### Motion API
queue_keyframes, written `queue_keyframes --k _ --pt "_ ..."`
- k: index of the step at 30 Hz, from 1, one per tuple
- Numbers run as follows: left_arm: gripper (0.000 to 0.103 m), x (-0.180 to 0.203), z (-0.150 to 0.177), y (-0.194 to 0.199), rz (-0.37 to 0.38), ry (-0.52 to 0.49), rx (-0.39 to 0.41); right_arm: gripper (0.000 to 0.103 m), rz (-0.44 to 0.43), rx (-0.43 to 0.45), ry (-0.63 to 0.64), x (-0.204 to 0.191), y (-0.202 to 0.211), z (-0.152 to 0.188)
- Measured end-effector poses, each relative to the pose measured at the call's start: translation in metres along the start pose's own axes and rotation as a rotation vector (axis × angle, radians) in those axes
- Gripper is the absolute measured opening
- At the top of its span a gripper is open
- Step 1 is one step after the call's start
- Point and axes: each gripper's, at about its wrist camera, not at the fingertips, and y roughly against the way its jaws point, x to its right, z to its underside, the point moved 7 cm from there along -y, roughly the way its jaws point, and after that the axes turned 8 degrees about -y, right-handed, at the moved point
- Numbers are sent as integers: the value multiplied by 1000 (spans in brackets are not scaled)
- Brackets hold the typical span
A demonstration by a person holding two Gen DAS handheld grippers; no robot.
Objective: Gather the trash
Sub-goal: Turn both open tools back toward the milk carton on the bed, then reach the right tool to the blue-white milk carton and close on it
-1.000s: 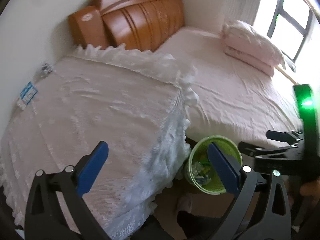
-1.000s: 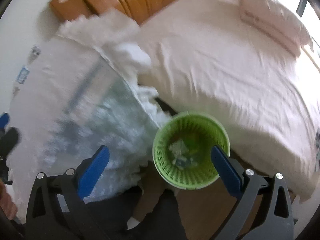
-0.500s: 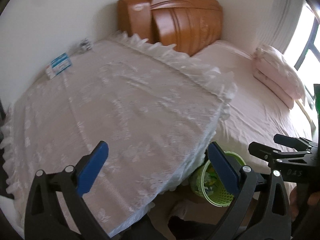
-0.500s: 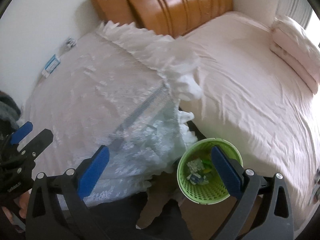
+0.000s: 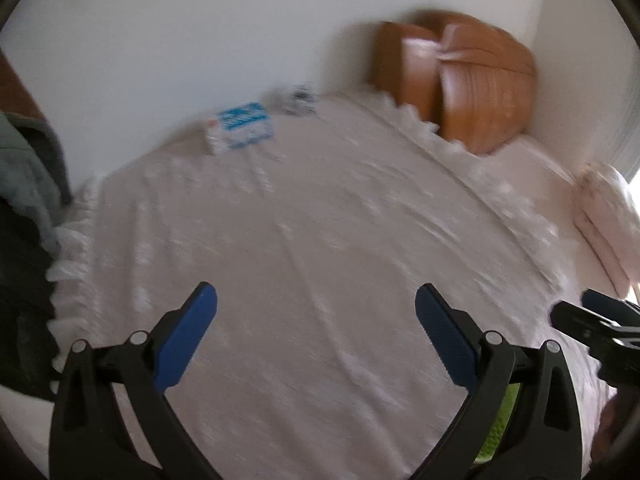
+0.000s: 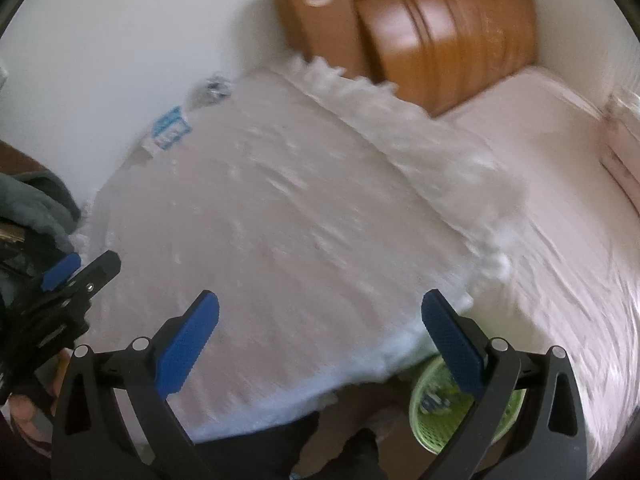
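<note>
I note both frames blurred. My left gripper point(image 5: 316, 332) and right gripper point(image 6: 320, 336) hang released, empty, over the lace-covered table point(image 6: 280, 240). The green trash basket point(image 6: 436, 428) sits below its edge beside the bed point(image 6: 560, 208). 1 blue-white packet point(image 5: 242, 128) lies near the wall.

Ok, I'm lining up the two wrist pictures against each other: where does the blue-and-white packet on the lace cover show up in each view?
Left wrist: blue-and-white packet, upper centre-left, at the far edge of the lace cover by the wall.
Right wrist: same packet, upper left, again at the far edge by the wall.
Shared landmark: wooden headboard, upper right in both.
</note>
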Motion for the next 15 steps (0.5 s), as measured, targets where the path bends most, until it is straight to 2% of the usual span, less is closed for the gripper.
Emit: queue_keyframes --k 6,11,15 --pt "95 -67 -46 -51 -62 87 -20 101 -20 -8 25 -57 -34 -39" --pt "95 -100 -82 -108 -53 138 -52 101 -1 -14 51 -90 -65 -69" --pt "95 -125 -94 -141 -55 143 -72 101 -37 -44 108 -113 -92 -88"
